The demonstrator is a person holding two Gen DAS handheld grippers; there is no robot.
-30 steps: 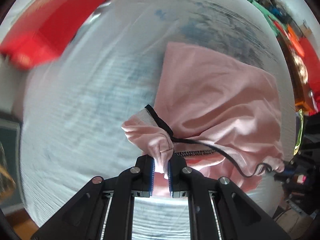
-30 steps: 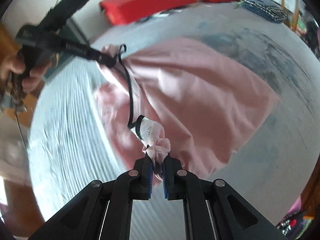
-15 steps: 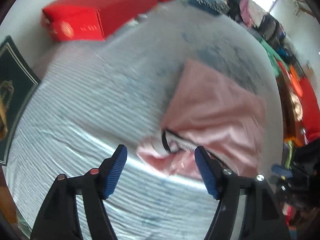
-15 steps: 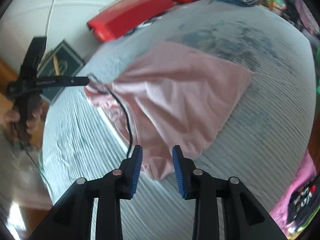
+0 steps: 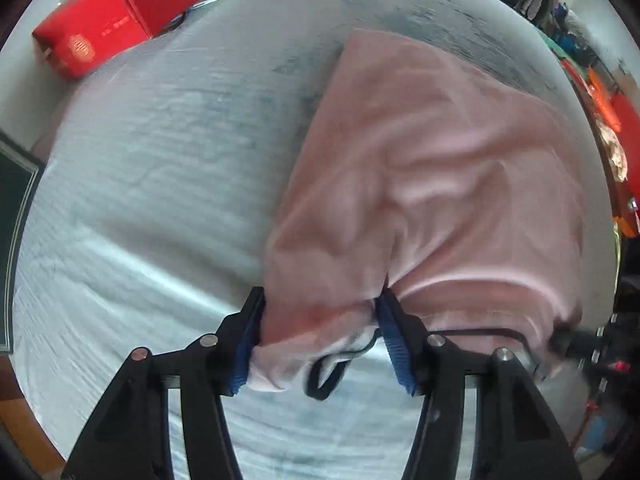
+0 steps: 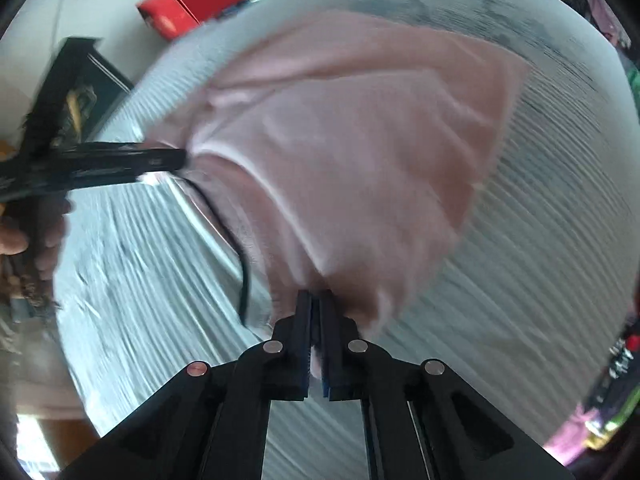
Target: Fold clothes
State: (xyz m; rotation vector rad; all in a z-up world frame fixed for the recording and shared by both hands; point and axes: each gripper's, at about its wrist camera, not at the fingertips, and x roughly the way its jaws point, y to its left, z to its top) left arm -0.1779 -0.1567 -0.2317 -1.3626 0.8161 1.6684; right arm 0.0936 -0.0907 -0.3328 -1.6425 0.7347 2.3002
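Note:
A pink garment (image 5: 432,184) with black trim lies on a pale striped bed cover (image 5: 160,168). My left gripper (image 5: 322,308) is open, its jaws wide apart on either side of the garment's near bunched edge. In the right wrist view the same garment (image 6: 360,128) spreads ahead, and my right gripper (image 6: 315,300) is shut on its near corner. The left gripper also shows in the right wrist view (image 6: 176,158), at the garment's left edge by the black cord (image 6: 240,264).
A red box (image 5: 120,12) lies at the far left edge of the bed; it also shows in the right wrist view (image 6: 192,4). A dark framed object (image 6: 76,92) sits beside the bed. Clothes and clutter (image 5: 600,92) line the right side.
Both grippers let go of the garment half a second ago. Since then the right has shut on a near corner, and the left has moved in open around the bunched edge.

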